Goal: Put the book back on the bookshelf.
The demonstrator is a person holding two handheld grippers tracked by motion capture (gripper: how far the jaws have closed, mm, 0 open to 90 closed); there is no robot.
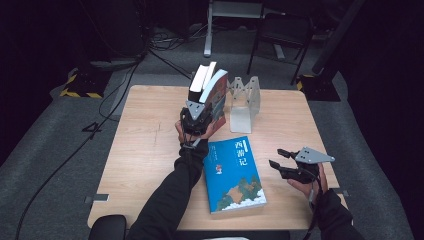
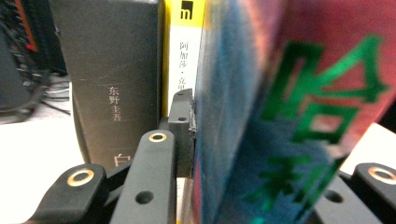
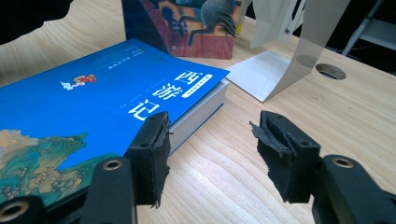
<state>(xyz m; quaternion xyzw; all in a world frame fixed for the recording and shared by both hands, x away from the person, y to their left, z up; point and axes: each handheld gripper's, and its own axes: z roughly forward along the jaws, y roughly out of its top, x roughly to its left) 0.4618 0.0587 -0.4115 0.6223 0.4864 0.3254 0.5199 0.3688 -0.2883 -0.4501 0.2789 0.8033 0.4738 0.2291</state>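
While the colourful paperback book (image 1: 218,97) is stood on end near the far middle of the pale wooden table (image 1: 145,145), it is clamped by the left gripper (image 1: 199,112), whose black jaws are closed on its thickness. Large green characters, blurred by closeness, are printed down its red and blue spine (image 2: 299,116), so its long axis is vertical. Just beside it, a dark grey book (image 2: 114,79) is marked 东野圭吾 and a white and yellow book (image 2: 183,51) is marked 阿加莎 under a small black "m" logo. A folded grey metal bookend (image 1: 243,102) is seen just to the right. A thick blue paperback (image 1: 233,173) is laid flat nearer the person, titled 西游记, its long axis running front to back. The right gripper (image 3: 212,144) is held released, its torn foam pads apart beside that book's corner.
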